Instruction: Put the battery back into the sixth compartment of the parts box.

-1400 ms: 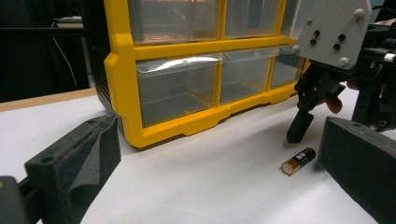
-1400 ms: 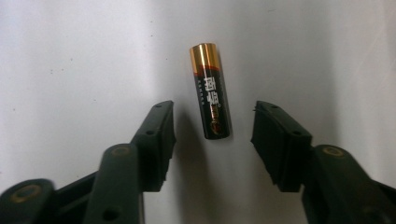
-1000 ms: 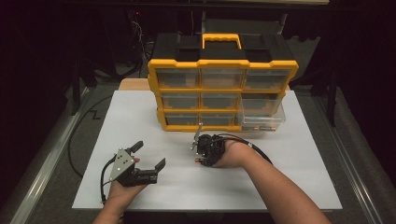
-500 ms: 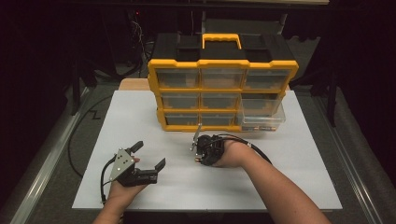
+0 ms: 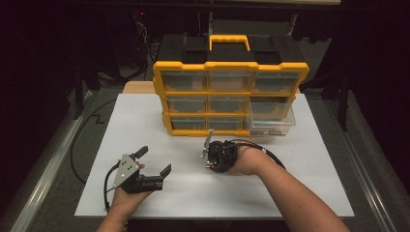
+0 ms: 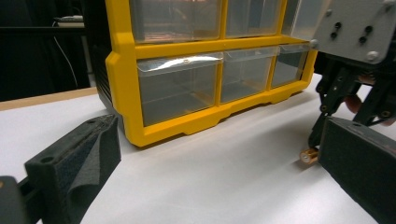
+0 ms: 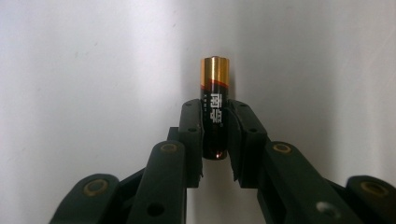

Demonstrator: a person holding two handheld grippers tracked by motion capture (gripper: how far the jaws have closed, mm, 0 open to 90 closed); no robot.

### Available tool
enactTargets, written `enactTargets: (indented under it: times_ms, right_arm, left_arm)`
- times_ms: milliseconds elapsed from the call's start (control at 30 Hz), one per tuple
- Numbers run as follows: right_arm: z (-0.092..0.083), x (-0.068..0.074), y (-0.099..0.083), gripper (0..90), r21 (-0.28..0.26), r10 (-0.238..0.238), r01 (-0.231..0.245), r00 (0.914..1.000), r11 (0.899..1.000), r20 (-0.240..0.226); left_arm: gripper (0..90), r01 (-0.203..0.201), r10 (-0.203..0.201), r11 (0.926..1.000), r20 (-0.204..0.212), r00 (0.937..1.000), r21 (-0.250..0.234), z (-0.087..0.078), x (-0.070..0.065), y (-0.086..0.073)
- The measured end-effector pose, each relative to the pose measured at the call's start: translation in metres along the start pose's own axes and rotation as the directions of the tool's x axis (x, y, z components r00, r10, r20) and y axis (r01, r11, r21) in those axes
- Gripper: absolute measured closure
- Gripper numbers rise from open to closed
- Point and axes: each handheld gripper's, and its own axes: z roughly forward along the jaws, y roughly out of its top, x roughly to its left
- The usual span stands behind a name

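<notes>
Black-and-copper battery (image 7: 215, 105) up close: copper-gold band at the far end, black body with white lettering, sitting between the matt black jaws of the right gripper (image 7: 215, 135). White table sheet (image 5: 145, 121) underneath, plain, no pattern. Bright yellow organiser (image 5: 231, 99) with clear see-through drawers, black top and yellow handle. Left gripper (image 5: 154, 162) is black too, with a grey plate on top and a black cable.

Left hand-held gripper (image 5: 154, 161): black jaws, grey three-cornered plate with screws, black trailing cable; forearms bare, no sleeves.
</notes>
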Motion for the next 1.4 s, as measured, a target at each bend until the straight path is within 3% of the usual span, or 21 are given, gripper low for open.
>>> enactTargets:
  times_ms: [533, 833, 1400]
  right_arm:
    - [-0.011, 0.011, -0.032, 78.7, 0.010, -0.008, 0.007, 0.9998, 1.000, 0.021]
    - [-0.021, 0.013, -0.055, 78.7, 0.022, 0.036, -0.036, 0.9988, 0.999, 0.032]
    - [-0.038, 0.011, -0.095, 78.7, 0.034, 0.075, -0.077, 0.9954, 0.996, 0.060]
  left_arm:
    - [0.4, -0.008, 0.008, 1.0000, 0.003, 1.0000, 0.005, 0.000, -0.001, 0.000]
    - [0.5, -0.008, 0.008, 1.0000, 0.000, 1.0000, 0.006, 0.000, 0.000, 0.000]
    - [0.5, -0.006, 0.006, 0.9999, -0.005, 1.0000, 0.009, 0.000, 0.000, -0.001]
